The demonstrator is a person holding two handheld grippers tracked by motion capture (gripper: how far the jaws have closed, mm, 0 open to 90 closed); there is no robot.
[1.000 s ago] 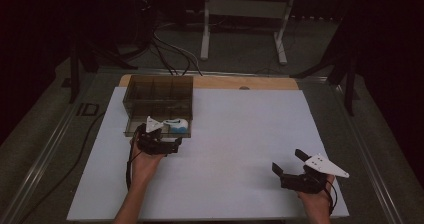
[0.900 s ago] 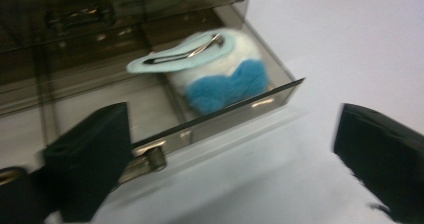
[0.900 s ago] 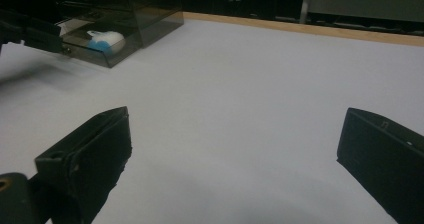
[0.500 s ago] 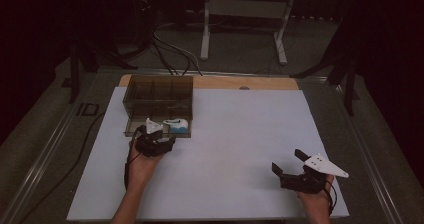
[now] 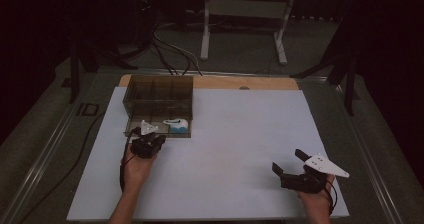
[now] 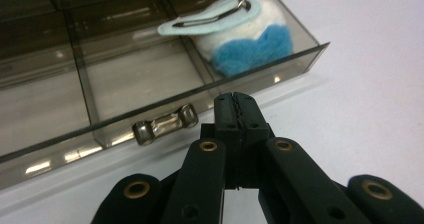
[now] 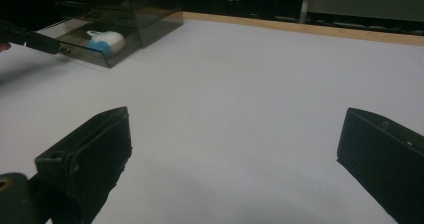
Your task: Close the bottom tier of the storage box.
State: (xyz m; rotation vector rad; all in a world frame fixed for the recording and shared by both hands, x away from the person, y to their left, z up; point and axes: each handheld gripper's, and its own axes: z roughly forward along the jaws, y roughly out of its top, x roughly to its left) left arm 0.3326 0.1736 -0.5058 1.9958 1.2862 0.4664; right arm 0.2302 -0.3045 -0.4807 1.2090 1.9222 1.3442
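The left gripper point(image 6: 235, 101) has just been closing its jaws: a second ago they were spread wide in front of the drawer, and now they are pressed flat together with nothing between them, their tips sitting just beside the metal handle point(image 6: 165, 125) on the drawer's front wall, to its right in the left gripper view, not on it. The hand itself has hardly shifted. The right gripper point(image 5: 291, 164) is keeping its place near the desk's front right corner, jaws standing wide apart and holding nothing.

The smoky plastic drawer box point(image 5: 158, 95) is standing near the desk's back left corner, with its lowest drawer point(image 6: 150, 79) pulled out toward the person. Dividers are splitting the drawer into compartments. A fluffy white-and-blue pad point(image 6: 250, 39) is lying in the right front compartment, with a pale hair clip point(image 6: 210, 19) resting across its top. The compartment behind the handle is showing bare floor.
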